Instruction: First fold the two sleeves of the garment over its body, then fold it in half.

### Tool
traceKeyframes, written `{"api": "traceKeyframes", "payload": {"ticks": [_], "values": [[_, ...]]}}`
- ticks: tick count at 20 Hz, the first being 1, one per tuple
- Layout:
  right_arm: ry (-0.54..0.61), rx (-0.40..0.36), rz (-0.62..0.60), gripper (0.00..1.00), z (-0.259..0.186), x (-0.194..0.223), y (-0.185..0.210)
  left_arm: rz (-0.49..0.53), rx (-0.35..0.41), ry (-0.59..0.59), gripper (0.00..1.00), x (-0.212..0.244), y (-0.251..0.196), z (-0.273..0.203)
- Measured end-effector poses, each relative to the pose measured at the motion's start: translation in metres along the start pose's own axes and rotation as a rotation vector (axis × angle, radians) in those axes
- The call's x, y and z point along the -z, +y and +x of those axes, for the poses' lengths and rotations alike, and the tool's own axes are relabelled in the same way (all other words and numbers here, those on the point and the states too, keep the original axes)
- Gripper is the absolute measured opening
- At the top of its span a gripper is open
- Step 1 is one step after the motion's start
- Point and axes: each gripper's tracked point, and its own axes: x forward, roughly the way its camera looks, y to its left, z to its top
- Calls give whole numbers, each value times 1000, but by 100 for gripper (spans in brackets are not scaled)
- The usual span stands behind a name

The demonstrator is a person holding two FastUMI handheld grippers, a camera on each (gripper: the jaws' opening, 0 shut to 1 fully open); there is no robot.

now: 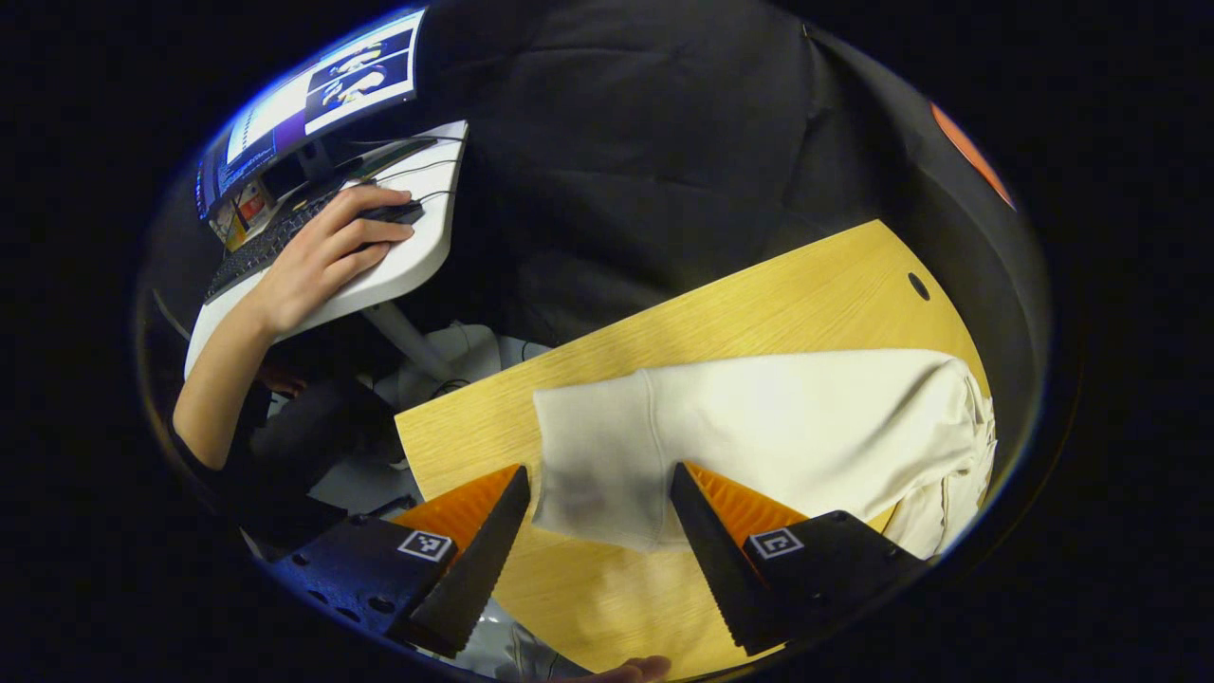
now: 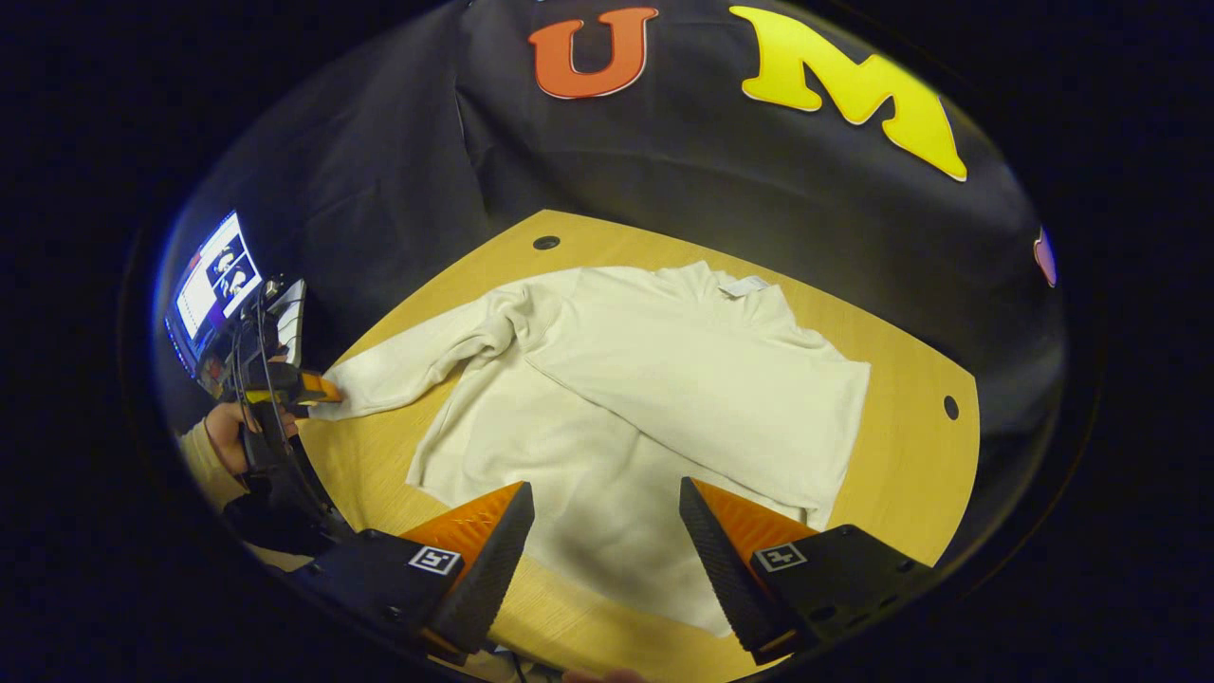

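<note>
In the left gripper view, the left gripper [image 1: 599,493] is hanging over the wooden table [image 1: 759,304] with its two fingers spread wide, holding nothing, and the cuff end of the cream garment's sleeve [image 1: 607,465] is lying right between and just ahead of the fingertips, flat on the wood and stretching away to the gripper's right toward the bunched body. By my reading the sleeve-folding step is the one in hand: this sleeve is lying out to the side, off the body, so the next move calls for closing on the cuff and carrying it across the chest. Beyond the table's far-left corner a person's hand [image 1: 327,251] is resting on a mouse at a white desk [image 1: 417,266]. Over in the right gripper view, the right gripper [image 2: 607,517] is also standing wide open and empty, hovering above the hem of the garment [image 2: 645,398], which is spreading out ahead of it, collar farthest away. The other sleeve [image 2: 721,408] is lying folded diagonally over the body, while the stretched one is reaching out far left, where the left gripper is sitting at its cuff. The cloth is looking soft, thick and slightly rumpled.
</note>
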Motion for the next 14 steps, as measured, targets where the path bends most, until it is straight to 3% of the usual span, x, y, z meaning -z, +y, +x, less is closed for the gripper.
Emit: {"api": "traceKeyframes", "payload": {"ticks": [4, 7, 8, 9, 12, 13, 14], "values": [[-7, -24, -6, 96, -3, -1, 9, 41, -22, 56, 95, 0, 1, 2], [-10, -28, 12, 96, -6, 0, 8, 59, -12, 95, 80, 1, -3, 3], [-10, -26, 17, 96, -7, 1, 6, 67, -7, 103, 82, 0, -5, 4], [-12, -27, 20, 96, -9, 2, 4, 70, -4, 115, 72, -1, -7, 3], [-13, -23, 27, 96, -14, 9, -3, 67, 4, 135, 68, 0, -13, 4], [-13, -23, 31, 96, -16, 12, -5, 65, 11, 138, 53, 0, -16, 4], [-14, -25, 37, 96, -17, 15, -7, 75, 16, 142, 47, -1, -20, 3]]}}
